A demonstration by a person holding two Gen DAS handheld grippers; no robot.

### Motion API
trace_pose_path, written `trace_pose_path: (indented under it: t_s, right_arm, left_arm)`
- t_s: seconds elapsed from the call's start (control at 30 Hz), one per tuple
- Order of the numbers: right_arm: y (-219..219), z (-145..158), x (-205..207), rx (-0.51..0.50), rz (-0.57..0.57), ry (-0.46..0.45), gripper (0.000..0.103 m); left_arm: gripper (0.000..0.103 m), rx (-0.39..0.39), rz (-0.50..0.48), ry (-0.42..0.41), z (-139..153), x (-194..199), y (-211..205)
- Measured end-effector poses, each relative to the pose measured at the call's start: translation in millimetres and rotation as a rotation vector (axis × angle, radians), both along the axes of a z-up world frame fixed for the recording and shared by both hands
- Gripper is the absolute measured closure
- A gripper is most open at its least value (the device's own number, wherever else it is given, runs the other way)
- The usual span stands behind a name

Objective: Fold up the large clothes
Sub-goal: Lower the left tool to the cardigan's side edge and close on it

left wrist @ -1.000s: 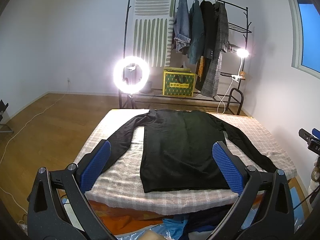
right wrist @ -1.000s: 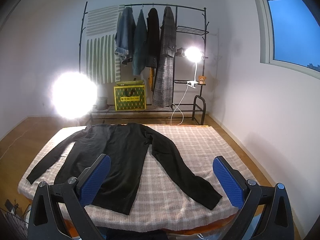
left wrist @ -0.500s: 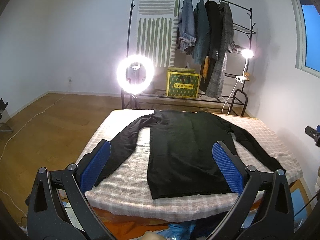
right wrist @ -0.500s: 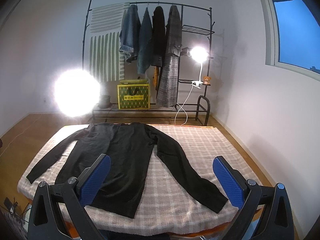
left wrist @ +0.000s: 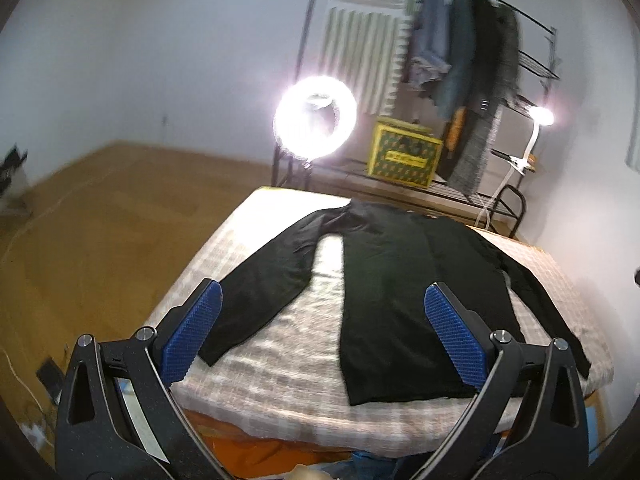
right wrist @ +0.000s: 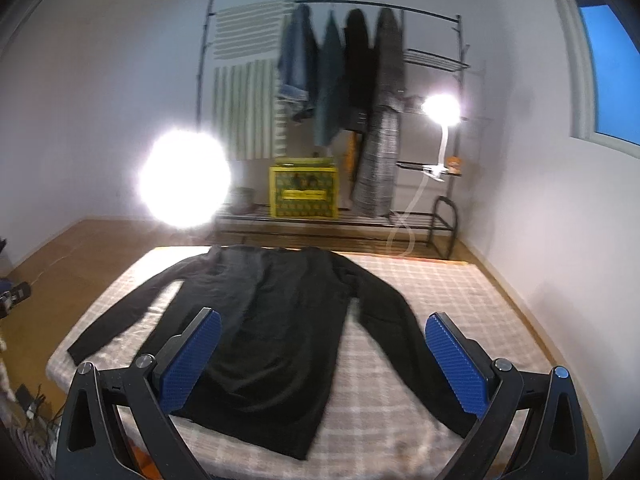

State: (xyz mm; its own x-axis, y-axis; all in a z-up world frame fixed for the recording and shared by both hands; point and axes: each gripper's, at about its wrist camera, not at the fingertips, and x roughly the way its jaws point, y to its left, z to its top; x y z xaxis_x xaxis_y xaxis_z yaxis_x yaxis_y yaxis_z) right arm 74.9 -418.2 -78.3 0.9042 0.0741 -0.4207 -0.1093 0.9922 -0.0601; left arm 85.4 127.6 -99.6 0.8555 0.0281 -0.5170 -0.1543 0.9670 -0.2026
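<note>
A black long-sleeved sweater (left wrist: 396, 292) (right wrist: 276, 320) lies flat on a bed with a checked cover (left wrist: 296, 352) (right wrist: 448, 292), collar at the far end, both sleeves spread outward. My left gripper (left wrist: 320, 332) hangs open above the bed's near left part, its blue pads (left wrist: 192, 332) empty. The sweater's left sleeve (left wrist: 264, 284) lies between its fingers in the view, well below them. My right gripper (right wrist: 320, 360) is open too, above the sweater's lower body and right sleeve (right wrist: 404, 340). Neither gripper touches the cloth.
Beyond the bed stands a black clothes rack (right wrist: 360, 92) with hanging coats, a yellow box (right wrist: 304, 192), a bright ring light (left wrist: 316, 118) and a clip lamp (right wrist: 440, 108). Wooden floor (left wrist: 100, 216) lies to the left; a white wall (right wrist: 560, 208) runs along the right.
Both cameras have swung and come nearer the bed: the left view now looks more toward the left sleeve, the right view has shifted left toward the sweater's body. Both grippers stay open.
</note>
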Motion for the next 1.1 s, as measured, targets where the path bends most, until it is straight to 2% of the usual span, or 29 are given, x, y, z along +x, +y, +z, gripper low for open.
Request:
trace_pose_path:
  t_s: [0.13, 0.2, 0.27, 0.4, 0.5, 0.6, 0.73, 0.93, 1.1]
  right_arm:
    - [18.9, -12.0, 12.9, -0.011, 0.045, 0.025, 0.001]
    - [27.4, -17.5, 18.9, -0.016, 0.062, 0.038, 0.001]
    - [33.3, -22.7, 26.0, -0.008, 0.082, 0.061, 0.004]
    - [45.7, -37.6, 46.6, 0.044, 0.144, 0.144, 0.013]
    - [56.5, -49.2, 58.4, 0.072, 0.184, 0.194, 0.020]
    - [65.8, -59.4, 64.9, 0.066, 0.211, 0.225, 0.026]
    - [80.1, -70.0, 71.9, 0.051, 0.235, 0.256, 0.030]
    - [95.6, -76.1, 79.4, 0.039, 0.245, 0.277, 0.030]
    - [104.0, -77.4, 81.7, 0.027, 0.254, 0.284, 0.030]
  left_arm:
    - [0.011, -0.047, 0.063, 0.075, -37.6, 18.8, 46.0]
    - [0.019, -0.105, 0.083, 0.126, -59.9, 31.1, 72.7]
    - [0.032, -0.136, 0.110, 0.164, -75.9, 39.6, 92.8]
    - [0.033, -0.191, 0.168, 0.222, -109.9, 58.0, 140.6]
    - [0.035, -0.303, 0.188, 0.266, -139.1, 72.0, 177.0]
    - [0.044, -0.400, 0.234, 0.310, -171.5, 84.0, 209.7]
    - [0.047, -0.489, 0.241, 0.357, -202.5, 99.5, 226.2]
    - [0.047, -0.515, 0.200, 0.412, -228.2, 117.5, 216.7]
    - [0.047, -0.450, 0.200, 0.430, -232.6, 124.9, 209.2]
